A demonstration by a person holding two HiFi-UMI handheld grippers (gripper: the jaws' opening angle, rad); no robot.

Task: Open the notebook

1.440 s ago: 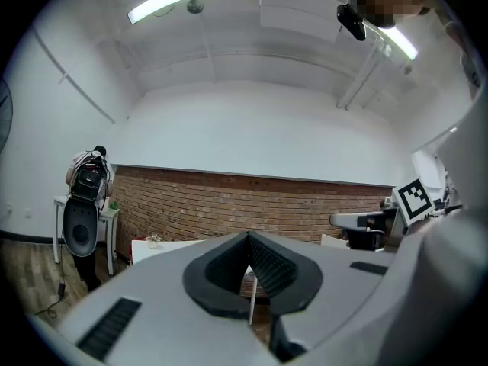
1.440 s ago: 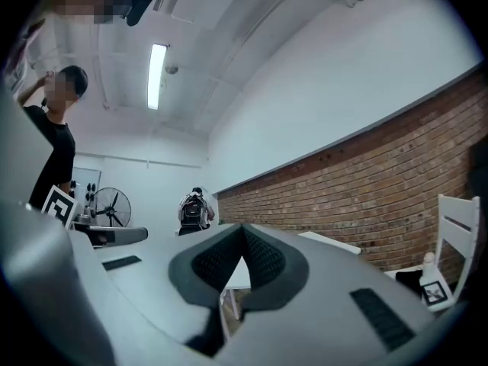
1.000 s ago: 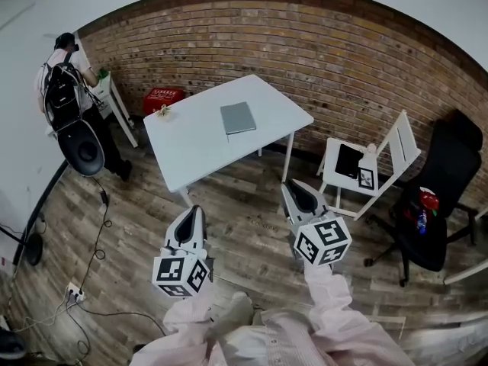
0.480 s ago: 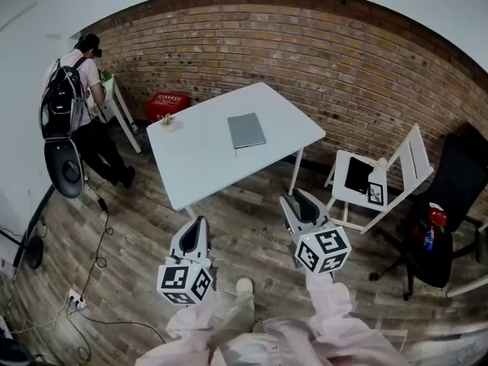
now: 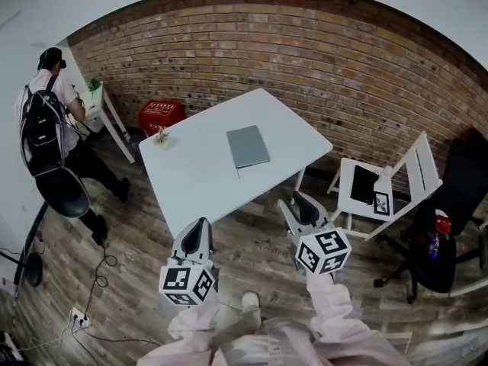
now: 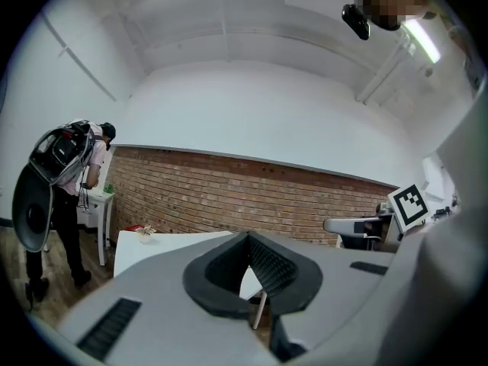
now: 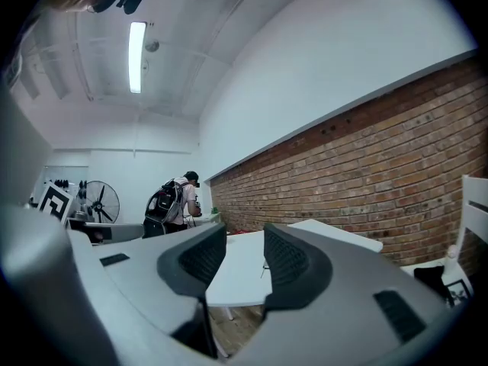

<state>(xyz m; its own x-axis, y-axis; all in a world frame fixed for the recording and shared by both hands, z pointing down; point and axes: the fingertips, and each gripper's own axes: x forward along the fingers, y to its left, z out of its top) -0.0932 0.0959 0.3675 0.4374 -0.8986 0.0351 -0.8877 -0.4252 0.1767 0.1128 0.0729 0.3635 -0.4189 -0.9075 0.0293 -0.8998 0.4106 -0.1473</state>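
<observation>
Nothing is done yet: the notebook (image 5: 248, 146) lies closed on the white tabletop (image 5: 198, 185) at centre frame, well apart from both claws low in the frame. The left claw (image 5: 197, 229) is pinched together and empty. The right claw (image 5: 300, 204) is opening, nothing between its jaws. The red crate (image 5: 161, 114) sits upper left, its contents too small to tell.

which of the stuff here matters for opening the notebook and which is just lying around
For the job: notebook, closed on the white table; left gripper, shut; right gripper, jaws opening, nothing between them.

Lying about: small plant, red crate, folding chair, office chair.
</observation>
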